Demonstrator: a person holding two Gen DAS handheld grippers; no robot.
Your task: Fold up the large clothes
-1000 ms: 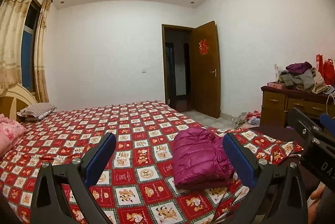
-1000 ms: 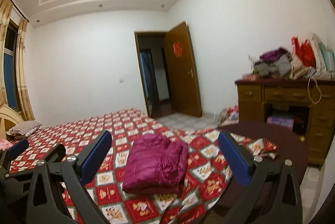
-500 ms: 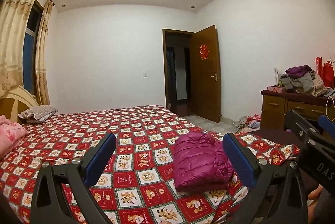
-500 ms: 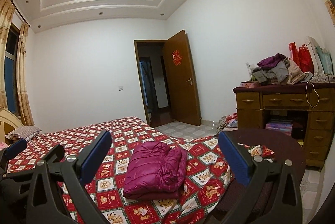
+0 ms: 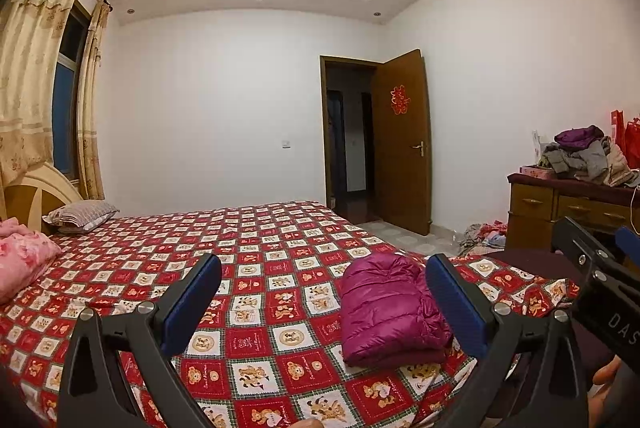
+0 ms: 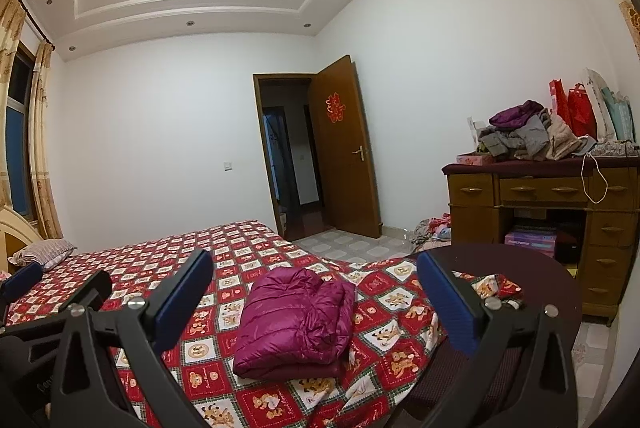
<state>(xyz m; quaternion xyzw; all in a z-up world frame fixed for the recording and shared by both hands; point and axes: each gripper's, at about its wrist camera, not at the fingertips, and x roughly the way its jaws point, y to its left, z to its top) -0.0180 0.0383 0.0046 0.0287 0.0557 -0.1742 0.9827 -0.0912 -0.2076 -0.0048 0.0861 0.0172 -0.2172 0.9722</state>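
Purple puffer jacket (image 6: 296, 320) sits folded on the bed (image 5: 256, 260), near its foot corner. Both my jaws wide, empty. Looks light, puffy, slippery; I'd pinch a folded edge, not the bulk.

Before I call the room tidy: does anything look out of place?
Yes. Loose clothes lie heaped on the wooden dresser, and more on the floor tiles beside it. The folded magenta puffer jacket sits neatly on the red patterned bedspread.
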